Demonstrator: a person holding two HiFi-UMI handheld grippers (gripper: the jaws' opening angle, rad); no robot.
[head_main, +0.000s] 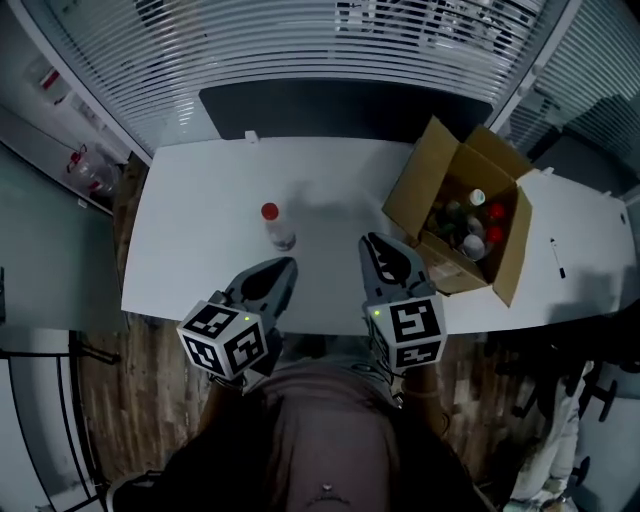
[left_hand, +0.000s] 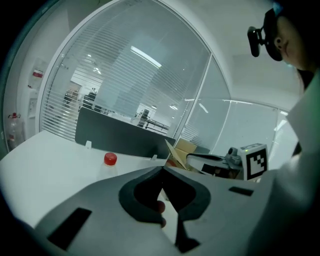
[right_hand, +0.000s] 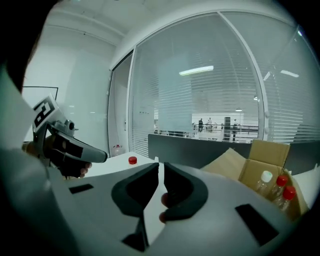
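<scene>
Left claw (head_main: 287, 263): jaws together, nothing between them; held over the near edge of the counter (head_main: 200, 230); it points toward the bottle (head_main: 277, 229).
Bottle: clear, red cap, upright on the counter; near the left claw's tip and apart from it; well left of the box (head_main: 432, 165).
Right claw (head_main: 373, 241): jaws drawn together, only a thin slit between them, nothing gripped; held over the counter's near edge, just beside the box's near left wall.
Box: cardboard, flaps open, at the counter's right end; holds upright capped bottles (head_main: 478, 198), red and white tops.
</scene>
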